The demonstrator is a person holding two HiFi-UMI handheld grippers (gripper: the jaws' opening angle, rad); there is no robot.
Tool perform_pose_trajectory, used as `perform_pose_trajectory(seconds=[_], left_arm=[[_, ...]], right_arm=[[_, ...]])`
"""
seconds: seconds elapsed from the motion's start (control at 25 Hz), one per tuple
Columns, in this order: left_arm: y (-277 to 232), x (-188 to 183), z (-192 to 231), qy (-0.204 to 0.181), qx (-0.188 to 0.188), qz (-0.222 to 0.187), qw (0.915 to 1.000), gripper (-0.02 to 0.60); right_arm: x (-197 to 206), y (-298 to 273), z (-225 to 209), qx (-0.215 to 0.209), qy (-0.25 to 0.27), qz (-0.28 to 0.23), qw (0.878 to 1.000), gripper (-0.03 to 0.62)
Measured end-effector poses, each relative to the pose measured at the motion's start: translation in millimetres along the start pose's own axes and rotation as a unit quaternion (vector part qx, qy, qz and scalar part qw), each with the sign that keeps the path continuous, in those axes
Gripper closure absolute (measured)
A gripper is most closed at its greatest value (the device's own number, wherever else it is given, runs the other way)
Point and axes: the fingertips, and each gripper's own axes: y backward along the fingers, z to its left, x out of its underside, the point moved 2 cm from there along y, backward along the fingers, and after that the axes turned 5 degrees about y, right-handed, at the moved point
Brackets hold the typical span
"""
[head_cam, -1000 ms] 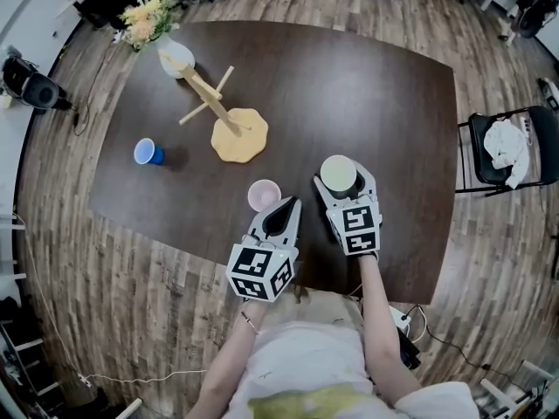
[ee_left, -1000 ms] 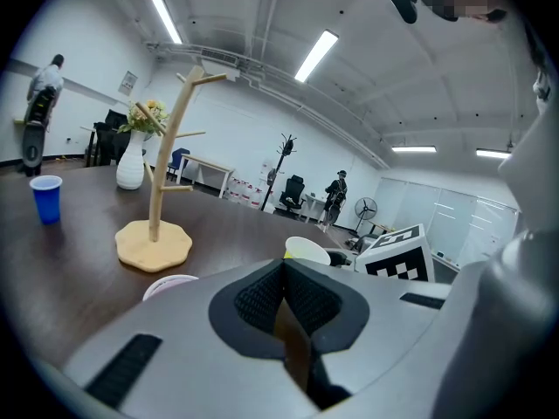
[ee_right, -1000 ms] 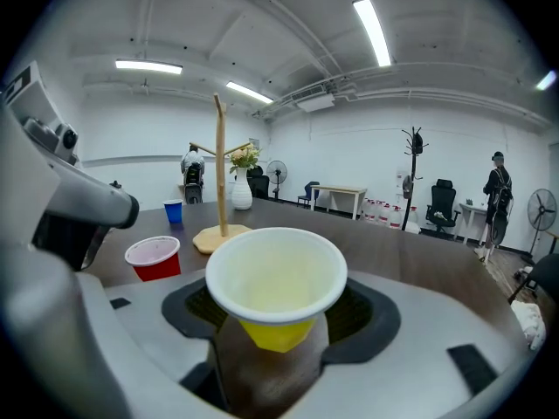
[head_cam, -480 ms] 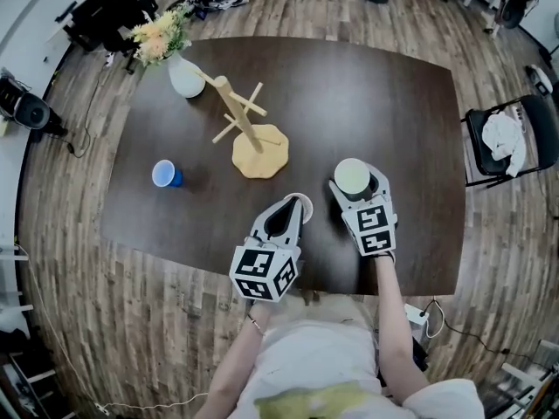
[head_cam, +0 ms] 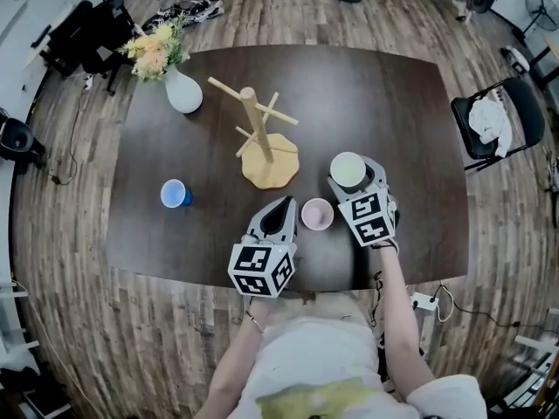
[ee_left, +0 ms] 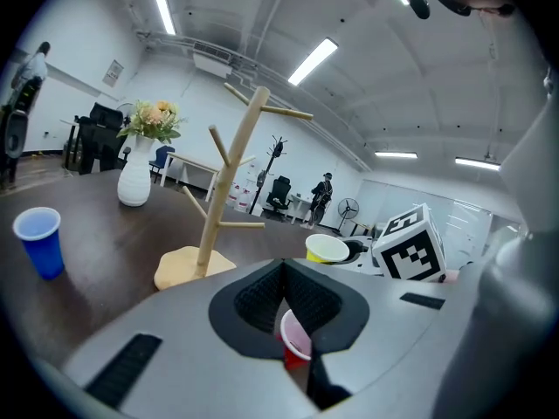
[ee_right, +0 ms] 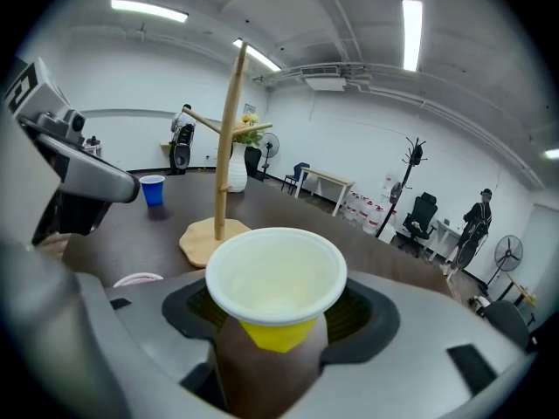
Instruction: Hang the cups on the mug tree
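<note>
A wooden mug tree (head_cam: 256,125) with bare pegs stands mid-table, also visible in the left gripper view (ee_left: 234,173) and the right gripper view (ee_right: 229,147). My right gripper (head_cam: 351,180) is shut on an upright yellow cup (head_cam: 348,171) with a white inside (ee_right: 275,286), to the right of the tree's base. A pink cup (head_cam: 317,214) stands on the table between the two grippers. My left gripper (head_cam: 284,208) hovers just left of it, its pads meeting at the tips (ee_left: 281,273) with nothing held; the pink cup (ee_left: 295,340) shows below through the gap. A blue cup (head_cam: 175,193) stands at the left.
A white vase with flowers (head_cam: 183,94) stands at the table's far left corner. The dark table's near edge (head_cam: 262,273) runs just under the grippers. A chair with white cloth (head_cam: 493,120) sits off the right side.
My left gripper has slid left, from behind the pink cup to beside it, nearer the tree's base. The right gripper has carried the yellow cup forward and closer to the tree. The head view shifted.
</note>
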Motion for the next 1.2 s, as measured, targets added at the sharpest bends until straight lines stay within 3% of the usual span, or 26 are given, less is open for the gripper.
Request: perform_pose_trajectory(seconds=[0.64, 0.88, 1.2], left_arm=[[5, -22, 46, -0.014, 0.041, 0.015, 0.9990, 0.565], [9, -23, 57, -0.015, 0.053, 0.024, 0.9982, 0.566], [12, -25, 68, -0.015, 0.063, 0.027, 0.9976, 0.565]], right_arm=[[-33, -30, 23, 0.036, 0.073, 0.070, 0.994, 0.289], [-41, -43, 30, 0.045, 0.123, 0.119, 0.984, 0.289], [-59, -54, 38, 0.059, 0.187, 0.147, 0.969, 0.289]])
